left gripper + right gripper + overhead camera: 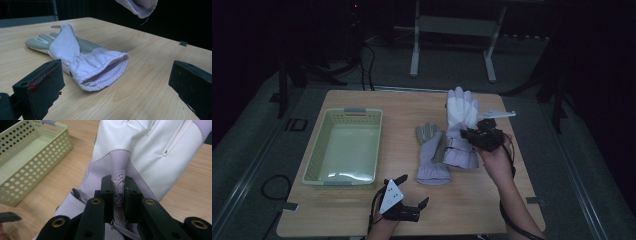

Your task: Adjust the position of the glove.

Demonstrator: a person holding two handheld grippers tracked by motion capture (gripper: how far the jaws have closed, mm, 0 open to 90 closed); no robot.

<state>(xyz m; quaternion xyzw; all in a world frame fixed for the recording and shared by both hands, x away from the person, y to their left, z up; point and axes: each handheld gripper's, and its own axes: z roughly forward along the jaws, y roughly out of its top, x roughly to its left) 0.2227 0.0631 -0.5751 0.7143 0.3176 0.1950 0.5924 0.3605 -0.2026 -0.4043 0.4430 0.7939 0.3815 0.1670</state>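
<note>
My left gripper (403,192) sits at the near table (472,210) edge, jaws apart with nothing between them, facing the open cuff of glove 1 (82,60), which lies flat mid-table with its fingers pointing away. Just beyond, my right gripper (119,195) is pinched tight on a fold of fabric at the badge of glove 2 (460,125), which hangs limp off the wood; judged light, soft, floppy, slightly slick, so a fold at the gathered cuff or mid-back should hold best. The basket (344,147) stands on the table's left side, well apart from both gloves.
</note>
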